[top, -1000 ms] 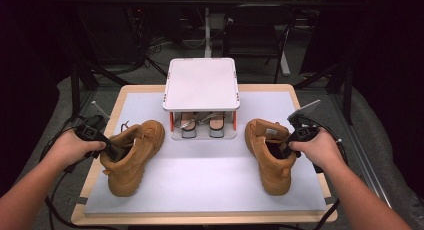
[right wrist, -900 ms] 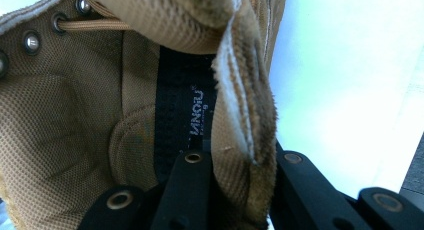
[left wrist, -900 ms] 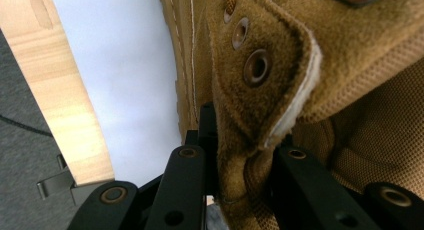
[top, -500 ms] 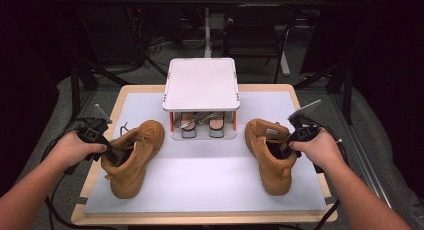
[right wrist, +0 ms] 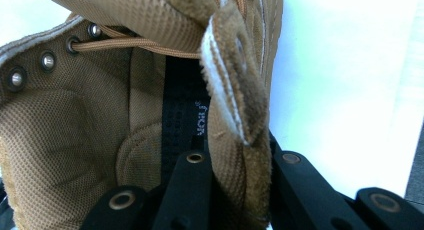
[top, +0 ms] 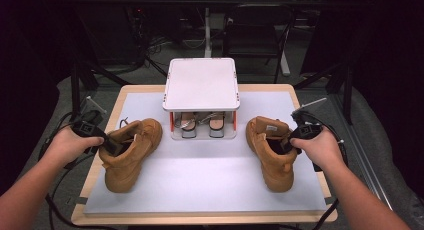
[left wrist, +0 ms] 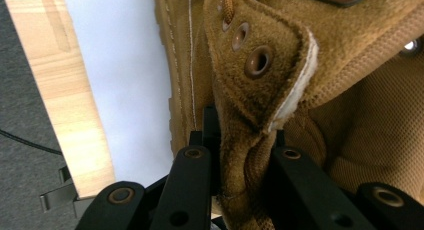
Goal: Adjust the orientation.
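Two tan suede boots stand on a white mat [top: 210, 182]. The left boot [top: 127, 160] lies at the mat's left, toe toward me and tilted. My left gripper [top: 107, 145] is shut on its collar; in the left gripper view the jaws [left wrist: 245, 127] pinch the suede flap of the left boot [left wrist: 350, 90] beside the eyelets. The right boot [top: 272, 157] stands at the mat's right. My right gripper [top: 287, 142] is shut on its collar edge; in the right gripper view the gripper [right wrist: 235, 145] has one jaw inside the right boot [right wrist: 75, 115] and one outside.
A small white shoe rack [top: 201, 82] stands at the back middle of the mat, with a pair of sandals [top: 202, 124] on its lower shelf. The wooden table's edge [top: 100, 217] frames the mat. Cables trail off both sides to the dark floor.
The left hand has edged slightly left with the boot's collar. The right hand and its boot stay as they were.
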`<state>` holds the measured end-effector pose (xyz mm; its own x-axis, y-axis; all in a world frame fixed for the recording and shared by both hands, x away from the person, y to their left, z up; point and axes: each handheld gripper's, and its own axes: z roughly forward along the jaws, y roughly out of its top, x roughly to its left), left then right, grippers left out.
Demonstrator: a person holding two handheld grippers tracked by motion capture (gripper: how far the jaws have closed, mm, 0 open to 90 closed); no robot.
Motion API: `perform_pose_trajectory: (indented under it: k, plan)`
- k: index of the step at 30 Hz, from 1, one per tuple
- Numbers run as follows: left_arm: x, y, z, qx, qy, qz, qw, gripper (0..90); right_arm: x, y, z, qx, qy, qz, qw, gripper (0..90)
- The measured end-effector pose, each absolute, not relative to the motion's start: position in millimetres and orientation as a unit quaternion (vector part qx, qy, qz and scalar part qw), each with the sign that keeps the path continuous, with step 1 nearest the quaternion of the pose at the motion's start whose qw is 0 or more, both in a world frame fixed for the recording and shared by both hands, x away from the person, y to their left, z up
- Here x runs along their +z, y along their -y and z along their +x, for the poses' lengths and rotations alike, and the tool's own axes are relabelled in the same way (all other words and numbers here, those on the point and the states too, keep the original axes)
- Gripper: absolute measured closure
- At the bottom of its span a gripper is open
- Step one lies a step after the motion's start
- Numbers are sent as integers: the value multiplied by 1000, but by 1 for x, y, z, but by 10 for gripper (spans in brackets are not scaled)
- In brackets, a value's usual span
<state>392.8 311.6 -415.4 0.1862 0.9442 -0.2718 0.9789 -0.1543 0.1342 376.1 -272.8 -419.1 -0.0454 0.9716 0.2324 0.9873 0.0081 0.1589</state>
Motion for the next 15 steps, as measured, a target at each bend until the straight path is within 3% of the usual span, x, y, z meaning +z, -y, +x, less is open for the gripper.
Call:
perform_pose_trajectory:
  k: [15]
  plan:
    - [-384,-323,394,-34,-644,742,185,834,-395,279,376,-162,693,-703,15,838]
